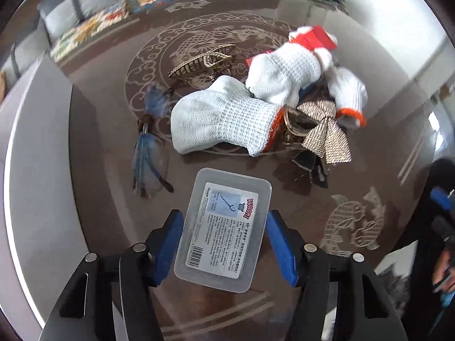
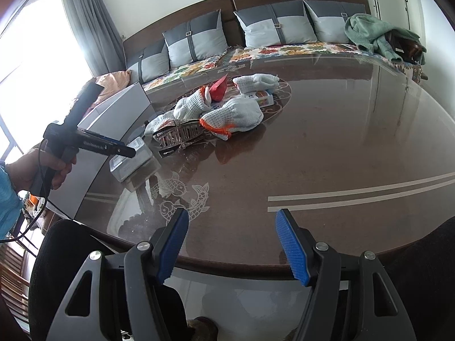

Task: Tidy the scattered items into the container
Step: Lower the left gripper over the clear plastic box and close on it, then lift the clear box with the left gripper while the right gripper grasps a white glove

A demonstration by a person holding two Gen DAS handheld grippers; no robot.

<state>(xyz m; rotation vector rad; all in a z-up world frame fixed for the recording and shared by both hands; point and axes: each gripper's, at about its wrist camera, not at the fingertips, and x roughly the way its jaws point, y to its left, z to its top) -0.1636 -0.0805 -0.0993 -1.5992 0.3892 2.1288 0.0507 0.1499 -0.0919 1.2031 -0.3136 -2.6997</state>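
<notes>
A clear plastic box (image 1: 224, 227) with a printed label lies between the blue pads of my left gripper (image 1: 224, 236); the pads sit at its two sides, and I cannot tell whether they press it. It also shows in the right wrist view (image 2: 133, 162) under the left gripper. Beyond it lie white knit gloves with orange cuffs (image 1: 224, 119), a gold hair claw (image 1: 204, 62), a sparkly bow (image 1: 327, 130), glasses (image 1: 150, 153) and a red packet (image 1: 315, 38). My right gripper (image 2: 231, 244) is open and empty above the table's near edge.
The brown glass table (image 2: 327, 147) carries fish engravings (image 2: 182, 196). A sofa with grey cushions (image 2: 196, 39) and a green cloth (image 2: 378, 32) stands behind it. A white box (image 2: 119, 105) sits at the table's left edge.
</notes>
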